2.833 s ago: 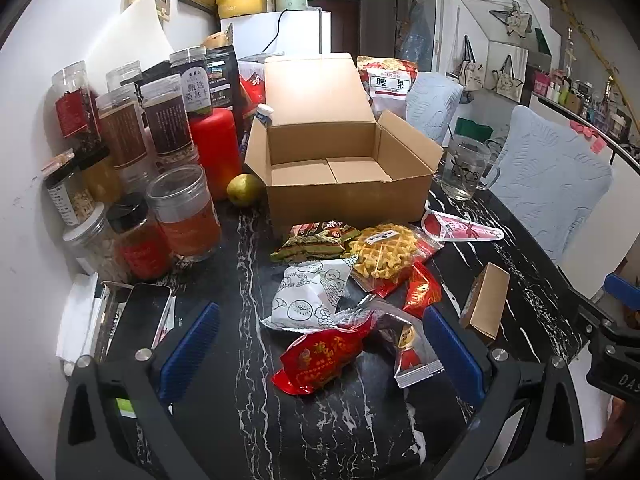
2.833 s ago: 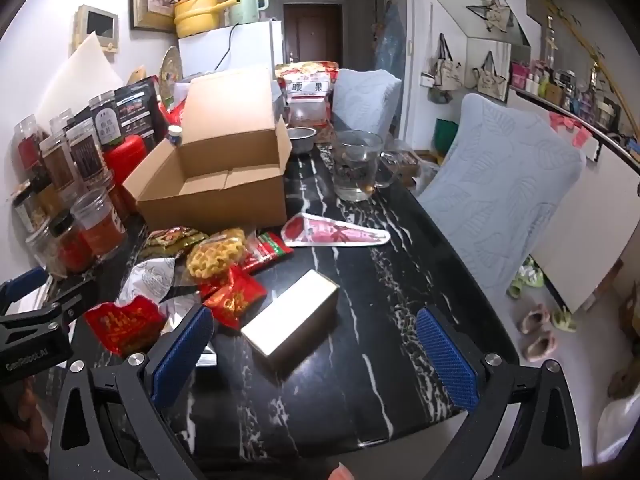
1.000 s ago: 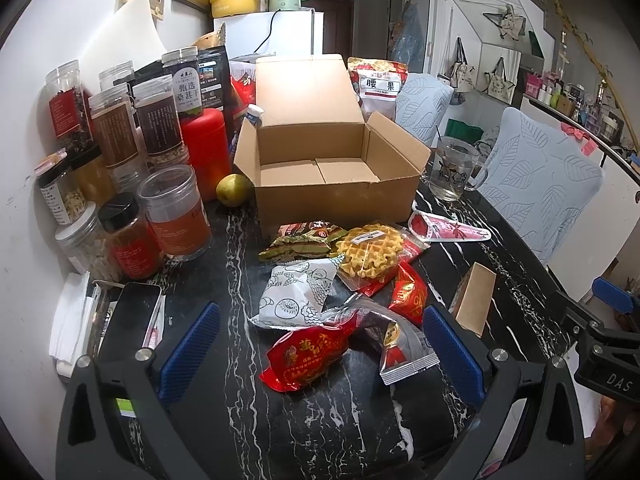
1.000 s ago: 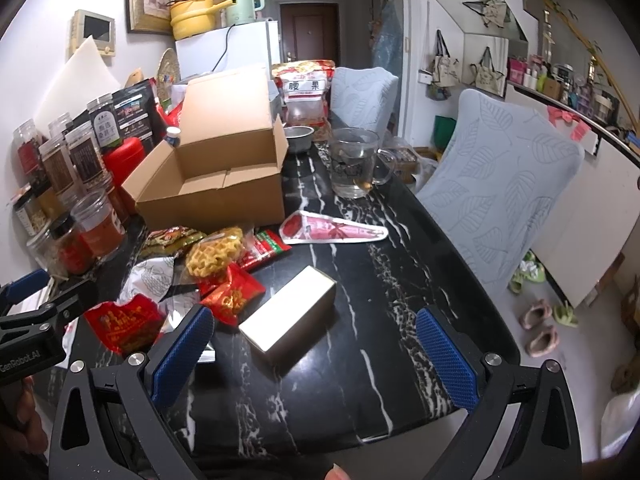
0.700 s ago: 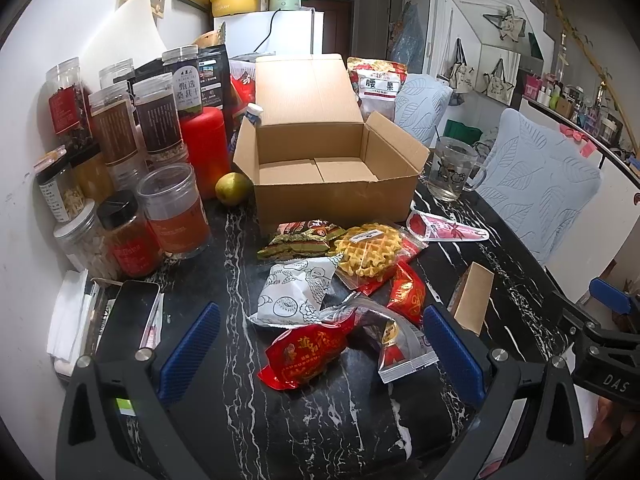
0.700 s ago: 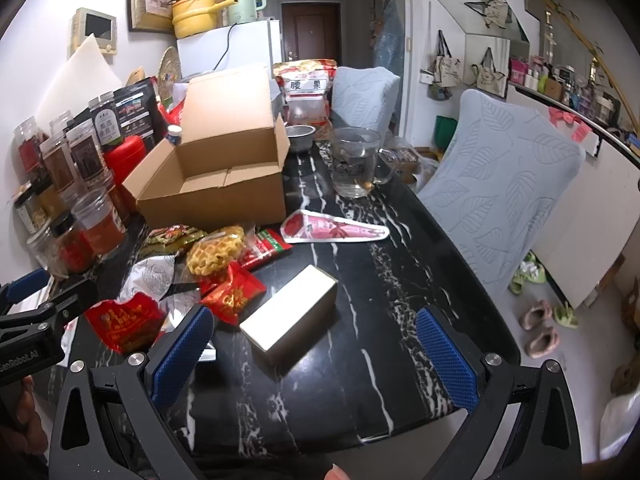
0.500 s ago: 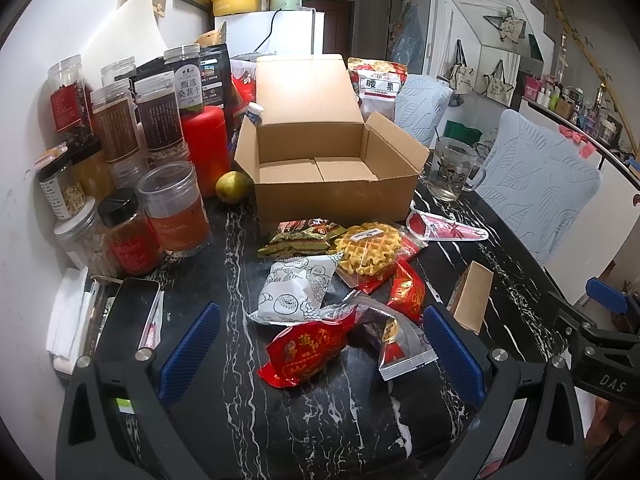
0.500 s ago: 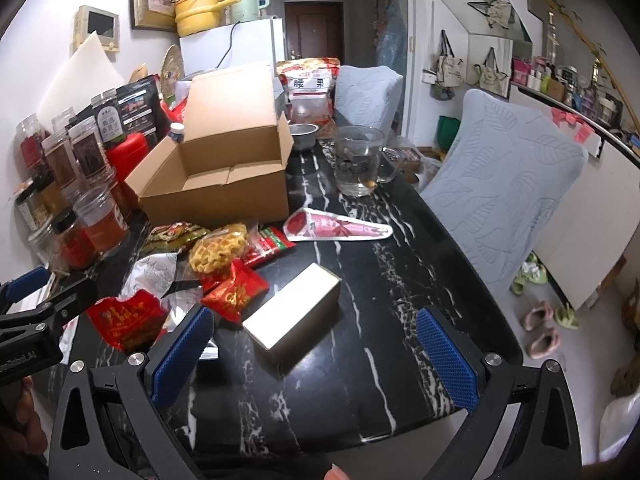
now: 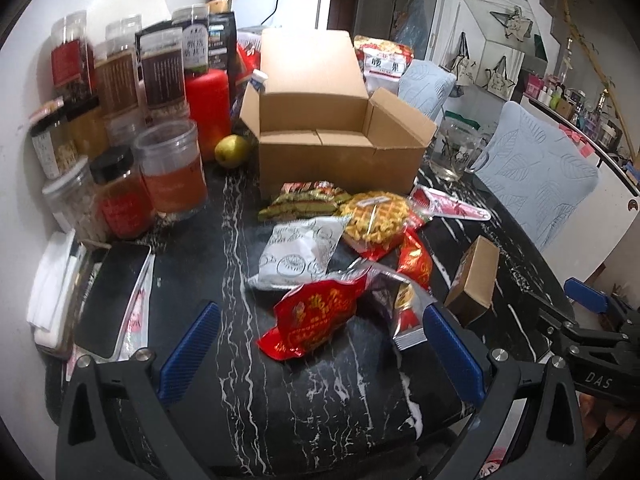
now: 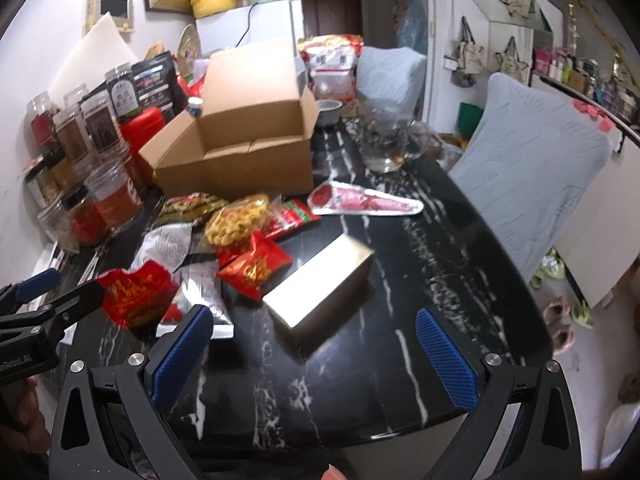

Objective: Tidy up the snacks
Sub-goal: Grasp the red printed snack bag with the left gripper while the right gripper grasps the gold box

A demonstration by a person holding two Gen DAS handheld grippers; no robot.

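An open, empty cardboard box (image 9: 336,148) (image 10: 240,148) stands at the back of the black marble table (image 9: 320,392). In front of it lies a pile of snacks: a red packet (image 9: 316,318) (image 10: 134,294), a white packet (image 9: 298,254), a waffle (image 9: 378,218) (image 10: 236,220), a green wafer pack (image 9: 300,204), a small red packet (image 10: 256,264), a pink cone-shaped pack (image 10: 364,200) and a small tan box (image 9: 474,280) (image 10: 320,284). My left gripper (image 9: 320,348) is open just before the red packet. My right gripper (image 10: 312,344) is open before the tan box.
Jars (image 9: 168,168) and a red canister (image 9: 208,108) crowd the left edge by the wall. A phone (image 9: 112,296) lies at the left front. A glass mug (image 10: 386,140) stands right of the box. A pear (image 9: 231,151) sits left of the box. Chairs (image 10: 528,184) stand right.
Both grippers have moved a little forward toward the snack pile. The snacks and box have not moved.
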